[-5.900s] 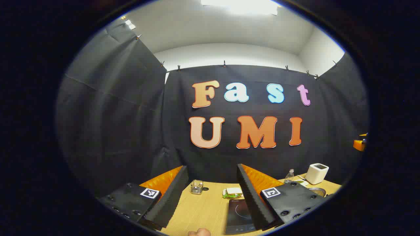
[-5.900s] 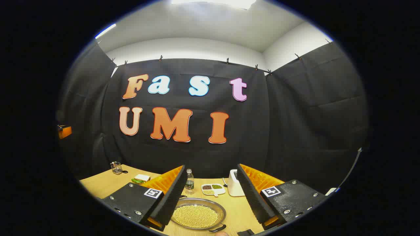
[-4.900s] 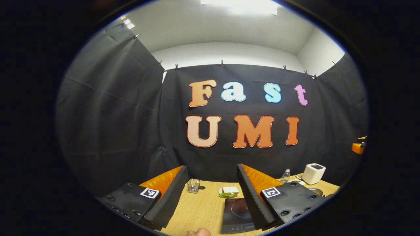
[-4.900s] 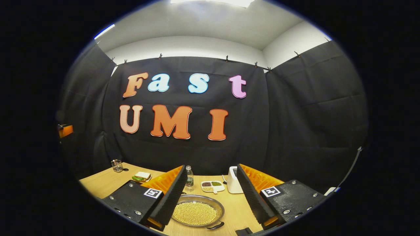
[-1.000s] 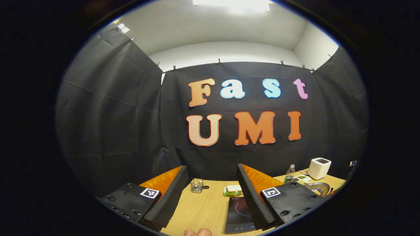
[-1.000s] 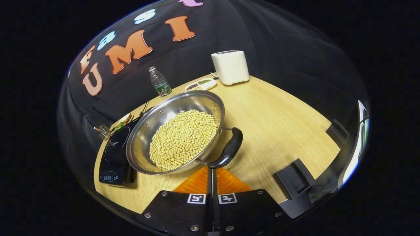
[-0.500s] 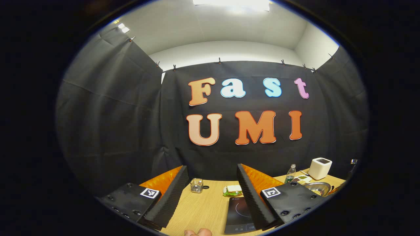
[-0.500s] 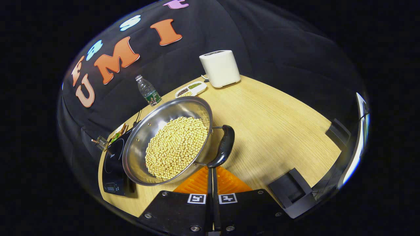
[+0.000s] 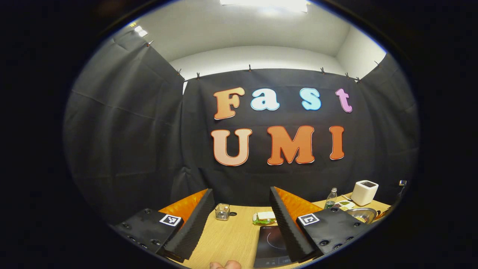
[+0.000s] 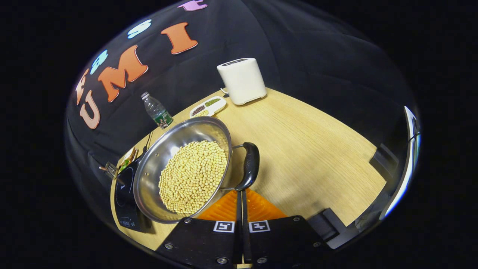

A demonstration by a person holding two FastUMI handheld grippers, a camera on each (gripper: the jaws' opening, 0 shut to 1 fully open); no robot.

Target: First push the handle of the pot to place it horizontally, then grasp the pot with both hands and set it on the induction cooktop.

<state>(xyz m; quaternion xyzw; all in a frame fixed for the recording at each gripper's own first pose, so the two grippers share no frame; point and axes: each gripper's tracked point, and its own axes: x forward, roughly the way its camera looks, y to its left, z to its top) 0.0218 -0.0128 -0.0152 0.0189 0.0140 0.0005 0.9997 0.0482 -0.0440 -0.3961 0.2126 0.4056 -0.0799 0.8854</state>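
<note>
Left gripper view: we see a wooden desk [image 9: 231, 239] under black cloth walls; left tongs [image 9: 242, 220] spread apart, holding nothing, cooktop [image 9: 270, 246] at 6 o'clock, pot [image 9: 359, 214] far off at 4 o'clock.

Right gripper view: right tongs [image 10: 241, 198] pressed together, tips at the black handle [image 10: 249, 164]; touching or not, we cannot tell. Pot [image 10: 183, 170] of beans sits on the desk [image 10: 306, 138], cooktop [image 10: 126, 198] at its 8 o'clock.
</note>
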